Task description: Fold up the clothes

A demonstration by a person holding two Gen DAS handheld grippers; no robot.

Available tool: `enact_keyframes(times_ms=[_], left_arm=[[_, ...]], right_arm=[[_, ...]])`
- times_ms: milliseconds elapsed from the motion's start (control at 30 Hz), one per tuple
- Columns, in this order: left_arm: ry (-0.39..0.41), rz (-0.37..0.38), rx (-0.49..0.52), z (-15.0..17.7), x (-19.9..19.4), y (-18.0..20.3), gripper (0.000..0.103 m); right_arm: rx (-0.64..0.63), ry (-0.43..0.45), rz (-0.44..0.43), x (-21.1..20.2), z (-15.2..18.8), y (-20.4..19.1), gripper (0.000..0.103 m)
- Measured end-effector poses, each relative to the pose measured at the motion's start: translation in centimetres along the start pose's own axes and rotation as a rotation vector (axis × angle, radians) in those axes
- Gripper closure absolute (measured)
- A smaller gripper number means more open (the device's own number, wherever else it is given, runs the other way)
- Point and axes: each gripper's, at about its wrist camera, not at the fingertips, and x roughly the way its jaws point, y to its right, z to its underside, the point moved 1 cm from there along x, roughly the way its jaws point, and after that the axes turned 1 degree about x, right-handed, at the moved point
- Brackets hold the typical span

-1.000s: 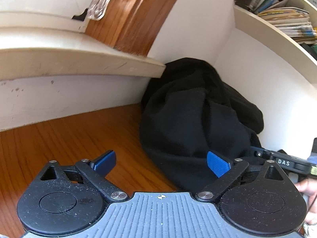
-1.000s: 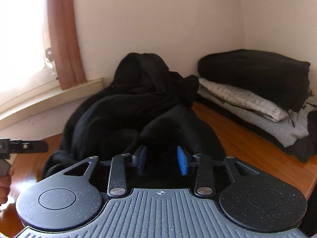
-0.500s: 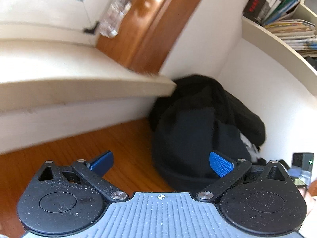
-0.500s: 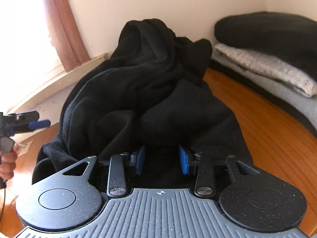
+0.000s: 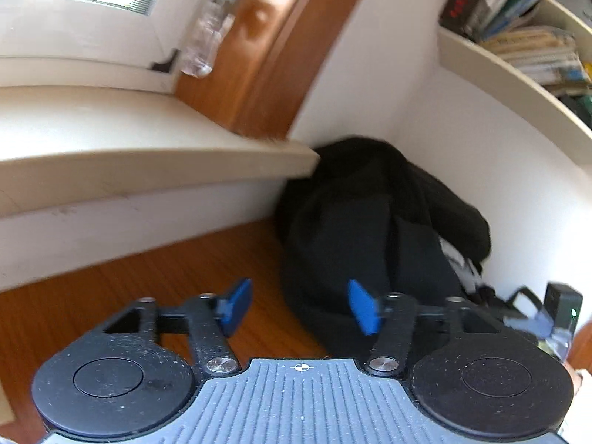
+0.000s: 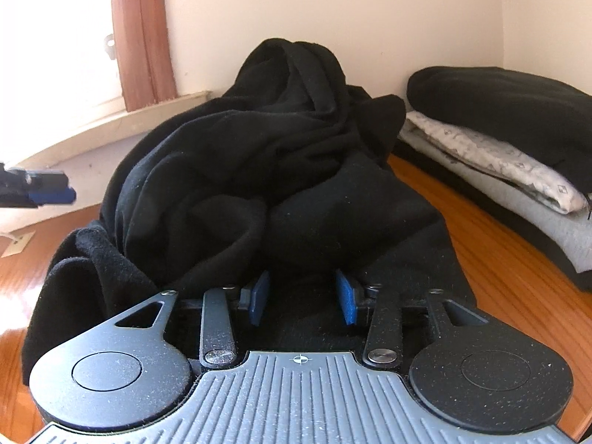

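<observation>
A crumpled black garment (image 6: 259, 170) lies heaped on the wooden table against the wall; in the left wrist view it (image 5: 355, 229) sits in the corner under the window sill. My right gripper (image 6: 302, 298) is open, its blue pads on either side of the garment's near edge, with cloth between and under them. My left gripper (image 5: 298, 307) is open and empty, just left of the heap above the table; its tip also shows at the left edge of the right wrist view (image 6: 48, 192).
A stack of folded clothes (image 6: 510, 140), black on patterned white on grey, lies at the right by the wall. A window sill (image 5: 148, 155) and brown curtain (image 5: 266, 55) are at the left. A shelf with books (image 5: 518, 37) hangs above the corner.
The left gripper has pulled back from the heap, tilted up, and its jaws have narrowed somewhat. The right gripper has moved in low against the garment's near edge.
</observation>
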Motion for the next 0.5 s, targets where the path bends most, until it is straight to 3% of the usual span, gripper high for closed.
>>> enact_keyframes(times_ms=[67, 133, 233, 467, 500], left_arm=[[0.005, -0.004, -0.006, 0.3, 0.3, 0.7, 0.046], [-0.012, -0.005, -0.034, 0.0, 1.4, 1.2, 0.024], [-0.023, 0.049, -0.016, -1.0, 3.5, 2.2, 0.017], [-0.121, -0.025, 0.015, -2.2, 8.6, 3.3, 0.021], [-0.143, -0.030, 0.011, -2.1, 9.2, 3.4, 0.036]], right_arm=[[0.002, 0.007, 0.002, 0.0, 0.1, 0.0, 0.061], [0.000, 0.011, 0.002, 0.0, 0.1, 0.0, 0.061], [0.010, 0.020, -0.001, -0.1, 0.2, 0.1, 0.061], [0.009, 0.033, 0.001, -0.3, 0.3, -0.1, 0.061], [0.014, 0.036, -0.004, -0.3, 0.4, 0.0, 0.061]])
